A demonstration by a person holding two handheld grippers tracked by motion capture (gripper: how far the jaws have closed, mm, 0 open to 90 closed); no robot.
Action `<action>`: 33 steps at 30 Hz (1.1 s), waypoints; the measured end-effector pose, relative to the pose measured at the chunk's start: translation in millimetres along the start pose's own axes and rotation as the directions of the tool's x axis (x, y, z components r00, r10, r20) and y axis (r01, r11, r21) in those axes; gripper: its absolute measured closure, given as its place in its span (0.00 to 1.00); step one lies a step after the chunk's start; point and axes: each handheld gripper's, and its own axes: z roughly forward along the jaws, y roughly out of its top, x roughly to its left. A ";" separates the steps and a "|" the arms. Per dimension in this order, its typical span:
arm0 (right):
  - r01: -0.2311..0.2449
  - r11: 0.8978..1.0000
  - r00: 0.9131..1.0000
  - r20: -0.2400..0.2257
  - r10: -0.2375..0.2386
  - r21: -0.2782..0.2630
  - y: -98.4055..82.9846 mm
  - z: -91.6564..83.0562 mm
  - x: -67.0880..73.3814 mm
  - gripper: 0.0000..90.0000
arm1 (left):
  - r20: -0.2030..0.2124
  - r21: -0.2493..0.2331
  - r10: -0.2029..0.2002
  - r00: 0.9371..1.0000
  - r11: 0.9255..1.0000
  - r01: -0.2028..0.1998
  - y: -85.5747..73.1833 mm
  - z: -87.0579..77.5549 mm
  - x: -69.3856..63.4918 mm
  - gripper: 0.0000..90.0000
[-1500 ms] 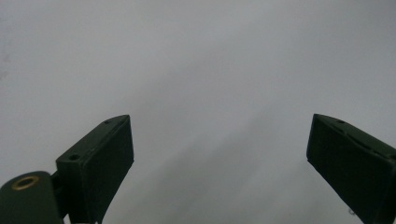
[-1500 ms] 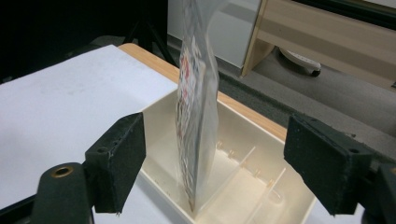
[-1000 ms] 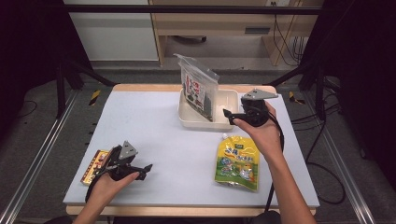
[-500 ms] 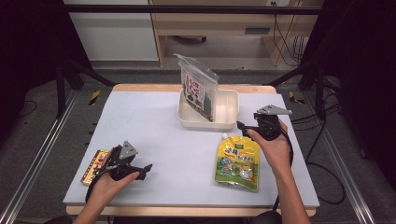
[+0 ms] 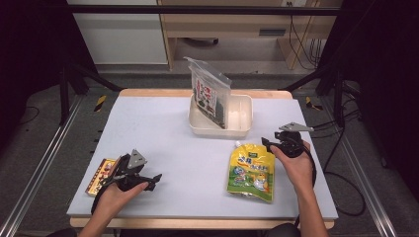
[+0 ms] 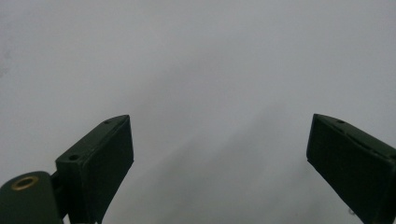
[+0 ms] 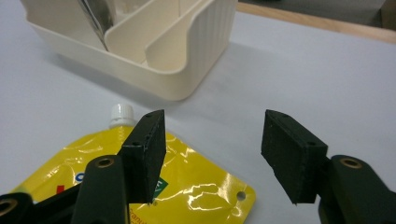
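A: Right hand-held gripper (image 7: 212, 156) hovers over the yellow spout pouch (image 5: 251, 171) near the table's right edge, jaws just narrowing, nothing gripped.

B: Its own view shows the pouch's white cap (image 7: 120, 112). Left hand-held gripper (image 6: 219, 158) gapes over bare table (image 6: 196, 60).

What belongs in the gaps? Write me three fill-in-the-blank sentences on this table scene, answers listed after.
1. The yellow pouch lies flat with its white cap pointing toward the cream ____.
2. The dark snack bag stands inside the tray at its ____ end.
3. The right tongs hang over the pouch's top corner with jaws ____.

Missing words: tray; left; open
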 end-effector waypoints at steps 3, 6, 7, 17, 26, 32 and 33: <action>0.002 1.000 1.000 -0.001 -0.002 0.024 -5.6 4.5 -2.1 0.46 | 0.000 0.005 0.008 1.000 1.000 -0.008 0.2 -0.2 0.3 0.08; -0.002 0.999 1.000 -0.001 0.002 0.051 -10.1 9.5 -4.4 0.44 | 0.000 0.007 0.012 1.000 1.000 -0.012 0.4 0.1 -0.3 0.08; 0.003 0.998 1.000 -0.002 -0.003 0.058 -11.7 11.1 -6.2 0.43 | 0.002 0.008 0.013 1.000 1.000 -0.013 0.5 0.1 -0.3 0.08; -0.014 0.992 0.999 -0.042 0.019 0.128 -25.2 24.9 -15.3 0.31 | 0.002 0.010 0.019 1.000 1.000 -0.019 0.6 0.2 0.0 0.08; -0.009 0.987 0.998 -0.052 0.018 0.161 -30.9 32.5 -17.1 0.29 | 0.001 0.006 0.019 1.000 1.000 -0.019 0.7 0.8 -0.9 0.08; -0.023 0.985 0.997 -0.062 0.034 0.169 -31.6 35.2 -17.1 0.29 | 0.005 0.014 0.027 1.000 1.000 -0.027 0.8 0.8 -1.0 0.08; -0.024 0.985 0.997 -0.064 0.035 0.170 -31.8 35.6 -17.1 0.29 | 0.003 0.013 0.028 1.000 1.000 -0.028 0.8 0.9 -1.2 0.08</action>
